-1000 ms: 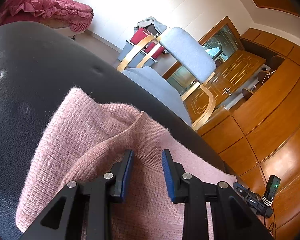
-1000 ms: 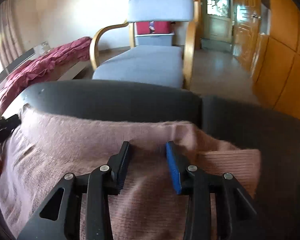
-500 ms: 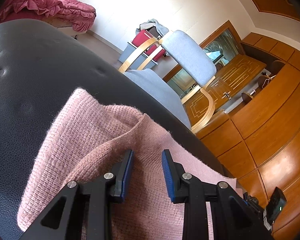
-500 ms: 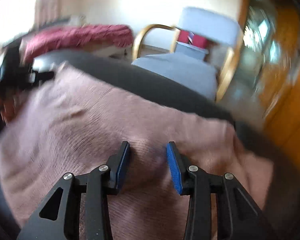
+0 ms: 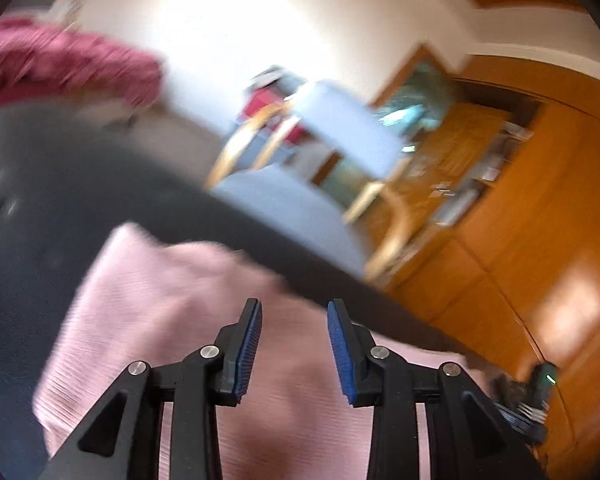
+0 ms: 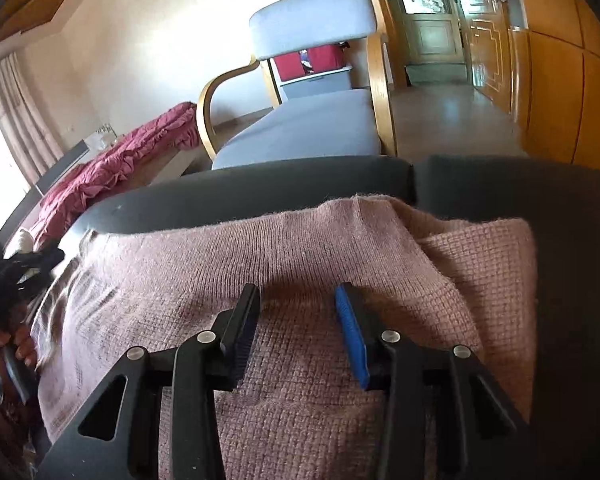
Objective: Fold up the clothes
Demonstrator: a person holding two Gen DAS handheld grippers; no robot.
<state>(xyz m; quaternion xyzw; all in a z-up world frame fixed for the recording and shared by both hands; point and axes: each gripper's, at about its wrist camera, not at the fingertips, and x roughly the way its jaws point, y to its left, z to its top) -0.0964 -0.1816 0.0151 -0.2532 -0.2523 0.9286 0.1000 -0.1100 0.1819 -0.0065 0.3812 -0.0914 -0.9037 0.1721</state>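
Both claws stand partly open over the knit with nothing pinched between the blue pads. Nearest in its own view, the left claw (image 5: 294, 344) hangs above the pink knitted sweater (image 5: 172, 300), its jaws having just widened, and no cloth is between them. That view is smeared with motion, so whether the pads brush the wool I cannot tell. The right claw (image 6: 298, 330) sits low over the same sweater (image 6: 300, 248), its jaws also having just been opening a little; the tips look to be at or just above the knit, gripping none of it.

The sweater lies spread on a black padded leather seat (image 6: 260, 190). Its far edge runs close along the black cushion's rim, and on the right a layer is already doubled over. At the left edge of the right-hand view a hand (image 6: 14, 346) holds the other tool.

Beyond stand a grey-cushioned bentwood armchair (image 6: 312, 20), a crumpled crimson bedspread (image 6: 112, 164) to the left, and orange wooden cupboards (image 6: 560, 80) to the right.

Risk, as I judge it: loose wool snags on the pad ribs, so a fast lift could drag the doubled layer askew, or a shallow pinch could take only the top ply.
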